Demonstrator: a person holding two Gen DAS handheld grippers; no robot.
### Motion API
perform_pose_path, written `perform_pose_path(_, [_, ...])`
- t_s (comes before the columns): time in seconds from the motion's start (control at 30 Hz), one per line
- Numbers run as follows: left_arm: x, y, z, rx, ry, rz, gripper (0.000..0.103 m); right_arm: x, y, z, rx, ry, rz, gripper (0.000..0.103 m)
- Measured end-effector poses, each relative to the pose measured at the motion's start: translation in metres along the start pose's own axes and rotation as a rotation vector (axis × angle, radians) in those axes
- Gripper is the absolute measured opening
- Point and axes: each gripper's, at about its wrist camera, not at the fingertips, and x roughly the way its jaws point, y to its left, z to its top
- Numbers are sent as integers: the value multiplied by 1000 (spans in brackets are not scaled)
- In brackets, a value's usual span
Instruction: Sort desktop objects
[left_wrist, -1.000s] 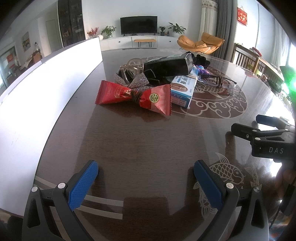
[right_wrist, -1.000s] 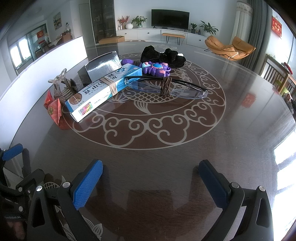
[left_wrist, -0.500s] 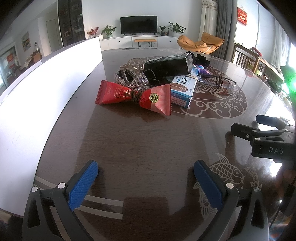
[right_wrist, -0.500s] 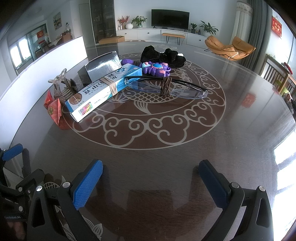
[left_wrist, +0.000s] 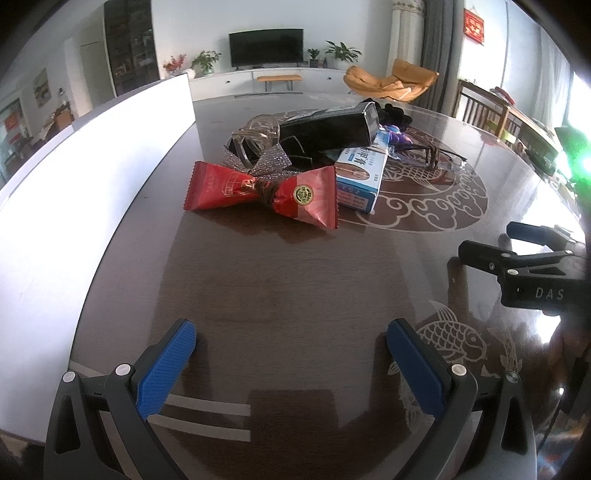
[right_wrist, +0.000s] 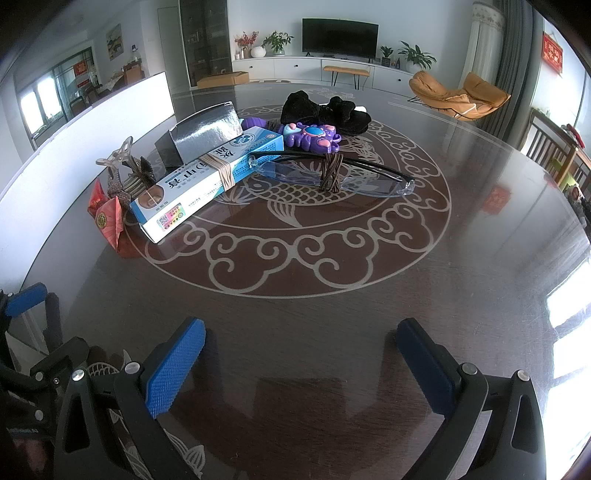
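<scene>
A pile of objects lies on the dark round table. A red snack packet lies nearest my left gripper, which is open and empty well short of it. Behind it are a sparkly hair clip, a black box and a blue-white box. In the right wrist view I see the blue-white box, glasses, a purple toy and a black fabric item. My right gripper is open and empty, far from them.
A long white panel stands along the table's left side. The right gripper's body shows at the right of the left wrist view. Chairs stand beyond the table's right edge.
</scene>
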Motion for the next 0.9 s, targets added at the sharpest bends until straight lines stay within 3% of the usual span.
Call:
perform_pose_path(0.3, [0,40,0,-92,15,65,103,0,0,0,0,0,0,103])
perform_pose_path(0.73, [2,44,-3,-98,-10,74,103,4,-1,7,18,29,2,103])
perform_pose_path(0.83, [0,42,-4,-100,-20,78,103,7,2,26,111,44,147,103])
perform_pose_path(0.9, [1,42,-3,-104,-28,82,103,11,13,48,152,50,198,103])
